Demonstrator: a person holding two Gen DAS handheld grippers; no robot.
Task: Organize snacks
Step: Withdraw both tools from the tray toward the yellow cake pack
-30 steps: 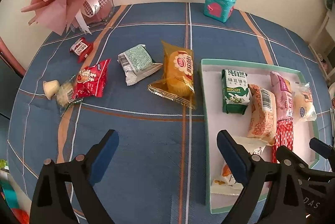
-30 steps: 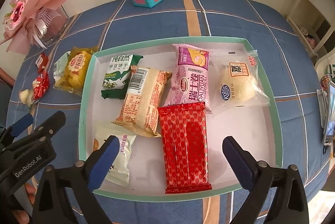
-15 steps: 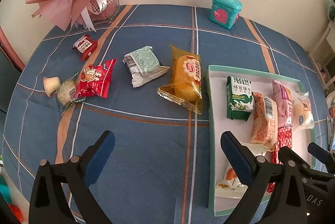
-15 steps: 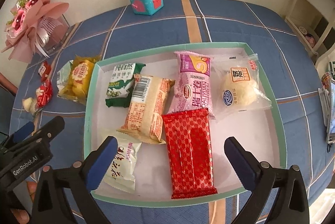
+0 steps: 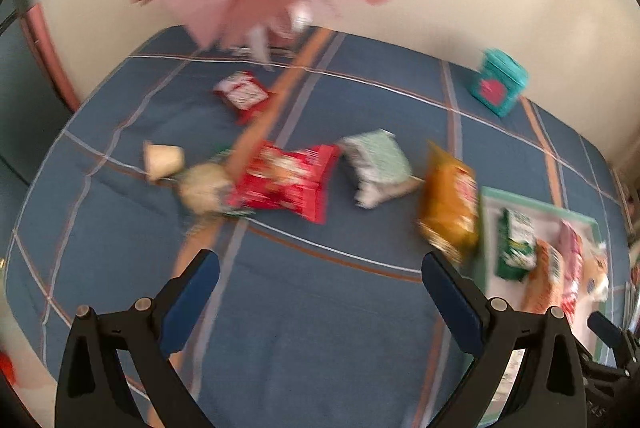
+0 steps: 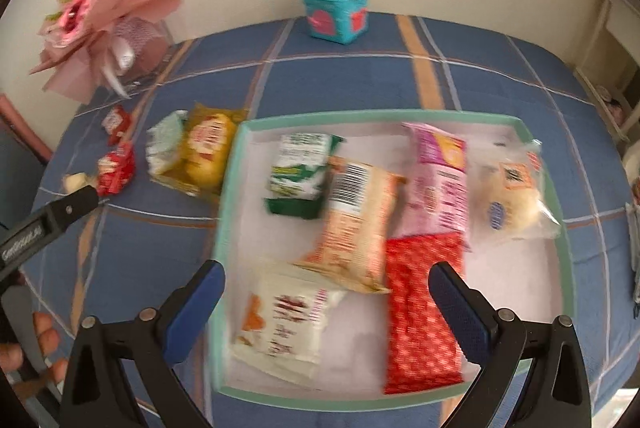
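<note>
While blurred by motion, shows left tool [image 5: 320, 288] spread wide and empty above the blue plaid counter [image 5: 320, 328]. Just beyond: red snack packet [image 5: 286, 181], pale green packet [image 5: 378, 163] and yellow cake packet [image 5: 450, 203] lying loose outside the tray, farther back a small red sachet [image 5: 242, 93]. Right tool [image 6: 326, 304] also wide apart, gripping nothing, over the mint-rimmed tray [image 6: 226, 211] holding a white packet [image 6: 284, 324], red bar [image 6: 422, 308] and green biscuit pack [image 6: 302, 173]. Beyond, teal box [image 6: 336, 11].
</note>
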